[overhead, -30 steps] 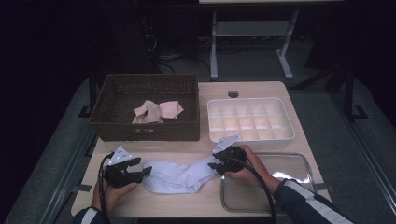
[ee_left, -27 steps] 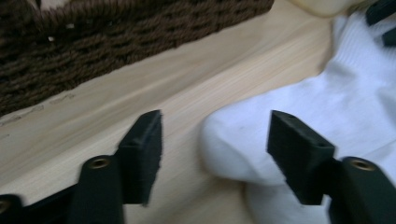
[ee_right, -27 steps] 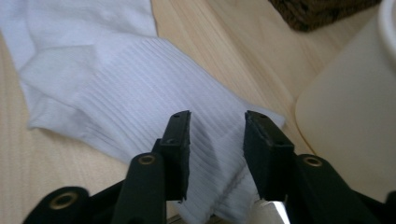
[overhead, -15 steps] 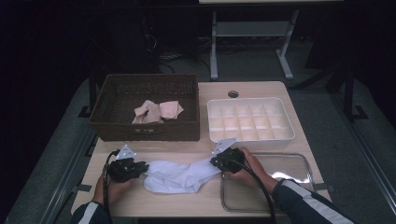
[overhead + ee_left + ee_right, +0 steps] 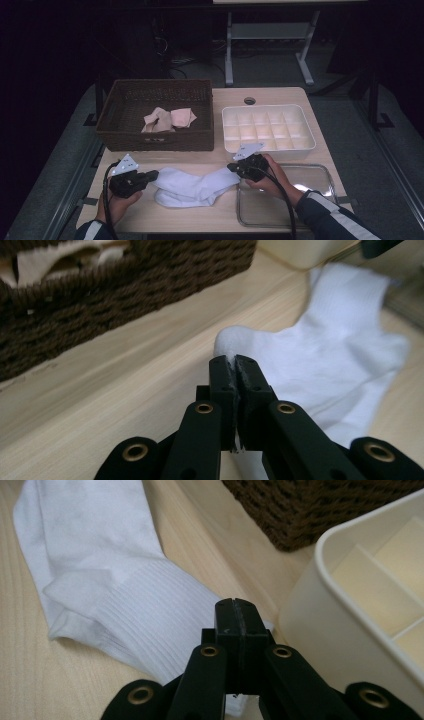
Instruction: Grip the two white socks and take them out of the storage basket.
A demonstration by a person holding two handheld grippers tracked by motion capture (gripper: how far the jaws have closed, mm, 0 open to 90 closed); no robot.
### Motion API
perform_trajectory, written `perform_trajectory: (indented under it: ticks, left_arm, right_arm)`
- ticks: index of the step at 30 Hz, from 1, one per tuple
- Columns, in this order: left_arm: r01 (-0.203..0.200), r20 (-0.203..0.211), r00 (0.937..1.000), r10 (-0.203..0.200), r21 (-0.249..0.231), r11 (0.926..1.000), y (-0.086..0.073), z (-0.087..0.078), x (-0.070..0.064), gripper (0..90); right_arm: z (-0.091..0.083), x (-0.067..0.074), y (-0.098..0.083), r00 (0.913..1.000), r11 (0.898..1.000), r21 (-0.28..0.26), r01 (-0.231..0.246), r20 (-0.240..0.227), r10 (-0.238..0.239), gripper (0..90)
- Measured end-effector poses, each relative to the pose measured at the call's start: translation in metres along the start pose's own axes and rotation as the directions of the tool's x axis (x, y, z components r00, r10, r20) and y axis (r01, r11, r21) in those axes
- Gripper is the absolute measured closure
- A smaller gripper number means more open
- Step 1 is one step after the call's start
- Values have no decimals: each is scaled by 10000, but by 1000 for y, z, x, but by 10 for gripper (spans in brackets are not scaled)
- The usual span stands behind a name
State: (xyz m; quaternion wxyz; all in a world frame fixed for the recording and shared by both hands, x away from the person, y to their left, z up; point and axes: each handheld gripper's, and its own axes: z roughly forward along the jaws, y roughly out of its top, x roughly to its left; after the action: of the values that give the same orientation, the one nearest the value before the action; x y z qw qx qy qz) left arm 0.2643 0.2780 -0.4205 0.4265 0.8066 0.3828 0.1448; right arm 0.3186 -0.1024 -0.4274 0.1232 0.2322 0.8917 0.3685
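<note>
On the table's [image 5: 280, 95] near edge we are pinching the white sock [image 5: 192, 186] at both ends, left gripper [image 5: 150, 176] and right gripper [image 5: 234, 168] having just closed on it; wicker basket [image 5: 155, 137], divided white tray [image 5: 270, 131] standing behind; clear tray [image 5: 320, 172] lying beside.

Basket [image 5: 156, 141], divided box [image 5: 269, 129] block far side.

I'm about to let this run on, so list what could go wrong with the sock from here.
1. The left gripper has just closed on only a thin edge of the sock; lifting may pull it free.
2. The right gripper has just closed on the ribbed cuff, right beside the white box; swinging could knock it.
3. The sock lies folded over itself, so pulling the ends apart may drag it toward the tray or bunch it, not flatten it.
</note>
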Motion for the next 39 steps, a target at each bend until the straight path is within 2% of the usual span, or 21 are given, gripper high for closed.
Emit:
perform_trajectory:
  ticks: [1,3,5,6,7,9,11,12,16,17,18,19,24,25,27,29,31,32,34,36,39]
  left_arm:
    - [68,55,10000,-66,-299,9995,3,-8,-6,875]
    - [133,269,9996,-120,-463,9988,4,-13,-10,874]
    - [46,268,9996,-35,-385,9992,3,-14,-13,874]
    - [25,264,9996,-17,-311,9995,2,-14,-15,874]
    - [0,226,9997,2,-95,10000,-1,-12,-17,872]
    - [-21,193,9998,21,8,10000,-2,-12,-18,870]
    - [128,171,9998,-131,135,9998,-7,-9,-15,869]
    - [113,134,9998,-117,245,9996,-9,-8,-13,869]
    - [90,18,10000,-91,647,9979,-13,-2,-10,869]
    - [64,-13,10000,-63,812,9967,-15,0,-8,870]
    - [64,-13,10000,-63,812,9967,-15,0,-8,870]
    - [157,-76,9999,-151,816,9965,-16,0,-6,870]
    - [167,-158,9998,-157,657,9977,-14,-4,-5,871]
    - [238,-181,9996,-229,514,9984,-13,-6,-5,871]
    - [294,-160,9995,-288,416,9987,-13,-8,-4,871]
    - [385,-153,9992,-380,327,9987,-14,-10,-3,871]
    - [290,-78,9996,-286,508,9983,-14,-8,-4,870]
    - [245,-97,9997,-239,582,9980,-15,-6,-5,871]
    - [138,-36,9999,-135,707,9974,-15,-5,-5,870]
    - [30,7,10000,-30,801,9968,-16,-3,-6,869]
    - [-5,-16,10000,7,954,9954,-18,-2,-3,867]
  right_arm:
    - [-5,0,2,10000,9999,-118,9,55,-8,900]
    - [-7,-2,3,9999,9996,-245,-130,47,131,900]
    - [-8,-4,3,9999,9997,-193,-118,-33,117,899]
    - [-6,-4,2,9992,9996,1,-270,-303,270,822]
    - [1,1,0,9992,9993,295,-239,-313,248,726]
    - [4,2,-1,9989,9990,431,-152,-427,170,702]
    - [18,6,-5,9983,9944,1030,253,-558,-196,642]
    - [21,5,-6,9980,9934,1115,269,-604,-203,636]
    - [27,2,-9,9970,9922,1243,-31,-765,127,693]
    - [27,3,-9,9977,9911,1300,270,-646,-187,812]
    - [27,3,-9,9977,9911,1300,270,-646,-187,812]
    - [27,4,-10,9975,9902,1337,394,-635,-311,880]
    - [23,5,-8,9978,9910,1213,568,-402,-523,900]
    - [16,3,-4,9986,9951,869,461,-283,-438,900]
    - [12,2,-2,9993,9968,717,358,-153,-348,900]
    - [2,-2,2,9991,9992,393,-91,-420,108,900]
    - [4,0,0,9990,9988,476,-113,-420,133,812]
    - [7,2,-2,9980,9979,648,-29,-626,70,773]
    - [11,5,-4,9967,9963,855,51,-813,19,743]
    - [21,8,-9,9971,9910,1241,511,-624,-436,659]
    - [25,7,-10,9980,9928,1148,341,-562,-278,632]
